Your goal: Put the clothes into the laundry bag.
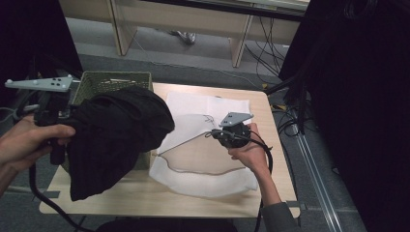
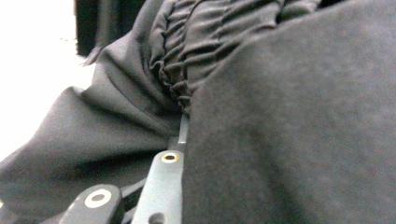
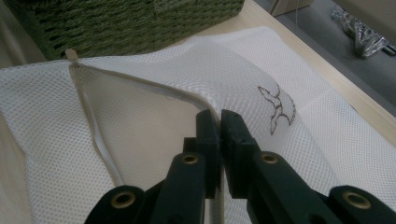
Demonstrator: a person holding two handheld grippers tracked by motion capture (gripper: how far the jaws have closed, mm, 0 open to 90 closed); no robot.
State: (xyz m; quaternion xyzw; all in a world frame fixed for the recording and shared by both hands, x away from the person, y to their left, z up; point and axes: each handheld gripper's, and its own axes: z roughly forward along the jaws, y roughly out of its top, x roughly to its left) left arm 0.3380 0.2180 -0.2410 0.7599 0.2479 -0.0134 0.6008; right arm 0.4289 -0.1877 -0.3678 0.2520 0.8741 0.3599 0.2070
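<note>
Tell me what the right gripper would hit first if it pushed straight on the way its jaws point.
The right gripper is already shut on the zipper edge of the white mesh laundry bag. Straight on, it would likely drive further across the bag's mesh; beyond that stands the green woven basket, though depth is hard to judge.

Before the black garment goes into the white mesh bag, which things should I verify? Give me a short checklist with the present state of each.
1. Left gripper holds the black garment: ok, lifted off the table.
2. Right gripper clamps the mesh bag at its edge: ok.
3. Bag mouth open: ok, zipper edge raised.
4. Mouth wide enough for the garment: cannot tell.
5. Garment clear of the green basket: not ok, it hangs in front of the basket.
</note>
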